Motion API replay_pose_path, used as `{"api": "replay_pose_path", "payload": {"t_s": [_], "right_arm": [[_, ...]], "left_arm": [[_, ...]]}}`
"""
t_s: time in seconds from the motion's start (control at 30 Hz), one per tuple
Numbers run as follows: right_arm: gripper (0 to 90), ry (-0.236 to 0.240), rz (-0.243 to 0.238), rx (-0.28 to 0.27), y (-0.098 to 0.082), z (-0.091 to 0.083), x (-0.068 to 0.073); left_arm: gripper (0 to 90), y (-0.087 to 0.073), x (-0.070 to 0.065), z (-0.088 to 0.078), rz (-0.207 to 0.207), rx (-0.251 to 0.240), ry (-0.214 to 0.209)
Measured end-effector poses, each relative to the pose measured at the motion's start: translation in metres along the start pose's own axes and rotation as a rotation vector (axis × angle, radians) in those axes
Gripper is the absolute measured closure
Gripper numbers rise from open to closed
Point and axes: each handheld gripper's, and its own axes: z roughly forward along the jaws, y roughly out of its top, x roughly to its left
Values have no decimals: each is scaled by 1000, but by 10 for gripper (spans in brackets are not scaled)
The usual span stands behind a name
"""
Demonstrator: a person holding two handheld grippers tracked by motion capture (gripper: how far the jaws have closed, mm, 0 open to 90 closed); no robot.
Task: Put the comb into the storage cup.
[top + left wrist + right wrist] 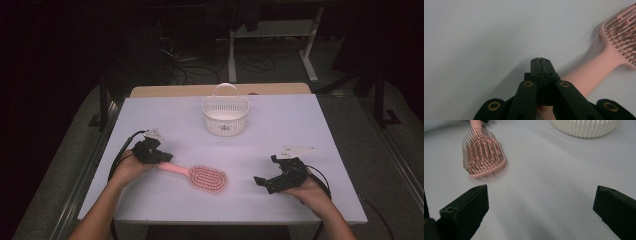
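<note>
A pink hairbrush [206, 177] lies bristles up on the white table [290, 125], its handle pointing left. My left gripper [161, 156] is over the end of that handle. In the left gripper view its jaws [541, 61] are pressed together with nothing between them, and the pink handle [591, 73] runs underneath and off to the right. My right gripper [264, 181] rests on the table to the right of the brush. Its jaws [541, 207] stand wide apart and empty, aimed towards the brush head [482, 155].
A white slatted basket [225, 116] with an upright handle stands at the back middle of the table; its lower wall [586, 127] shows in the right gripper view. Beyond the table are a dark floor, cables and a white desk frame [272, 35].
</note>
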Motion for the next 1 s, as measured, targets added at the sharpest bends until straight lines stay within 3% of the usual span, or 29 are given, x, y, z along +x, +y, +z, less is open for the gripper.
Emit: {"api": "replay_pose_path", "payload": {"t_s": [0.53, 1.0], "right_arm": [[0, -3, 0, 4, 0, 0, 1], [0, -4, -1, 4, 0, 1, 1]], "left_arm": [[900, -20, -6, -11, -16, -9, -25], [900, -41, -23, -21, -17, -16, -52]]}}
